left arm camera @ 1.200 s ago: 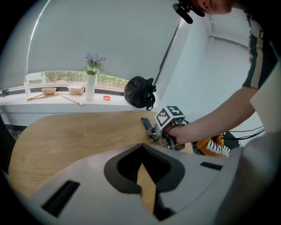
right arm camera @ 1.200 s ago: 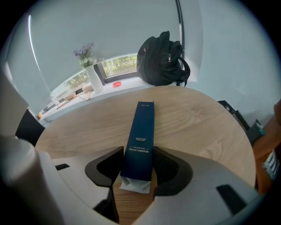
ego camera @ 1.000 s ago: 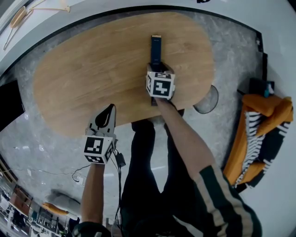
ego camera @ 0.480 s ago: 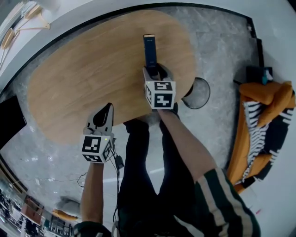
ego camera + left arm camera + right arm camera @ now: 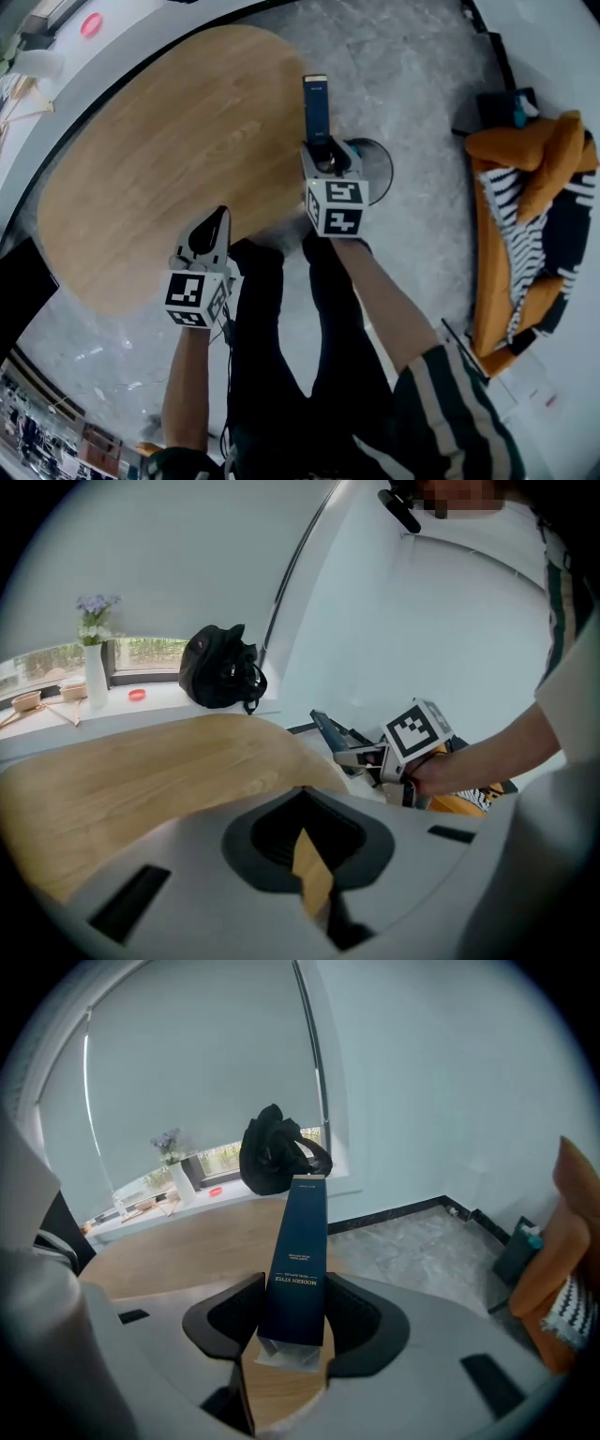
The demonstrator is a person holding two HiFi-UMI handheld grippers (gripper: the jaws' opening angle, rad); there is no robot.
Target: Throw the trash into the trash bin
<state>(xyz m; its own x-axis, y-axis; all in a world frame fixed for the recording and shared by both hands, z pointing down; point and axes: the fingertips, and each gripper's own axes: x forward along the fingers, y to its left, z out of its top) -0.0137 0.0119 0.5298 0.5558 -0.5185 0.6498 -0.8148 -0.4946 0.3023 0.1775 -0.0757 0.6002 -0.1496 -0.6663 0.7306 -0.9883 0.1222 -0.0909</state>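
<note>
Box in hand, bin right there, it just needs lining up

The right gripper (image 5: 322, 150) has its jaws clamped on the bottom end of the tall dark navy cardboard box (image 5: 316, 105). The box sticks out in the air by the edge of the oval wooden table (image 5: 159, 159). The round dark-rimmed trash bin (image 5: 382, 167) sits on the floor just beside that edge, half hidden under the gripper. The left gripper (image 5: 221, 221) is closed up with nothing in it, off by the table's near edge. My take: carry the box sideways until it's fully over the bin's mouth, tip the long end down, and only then let the jaws go. It's long and held at one end, so an off-centre drop could bounce off the rim.
</note>
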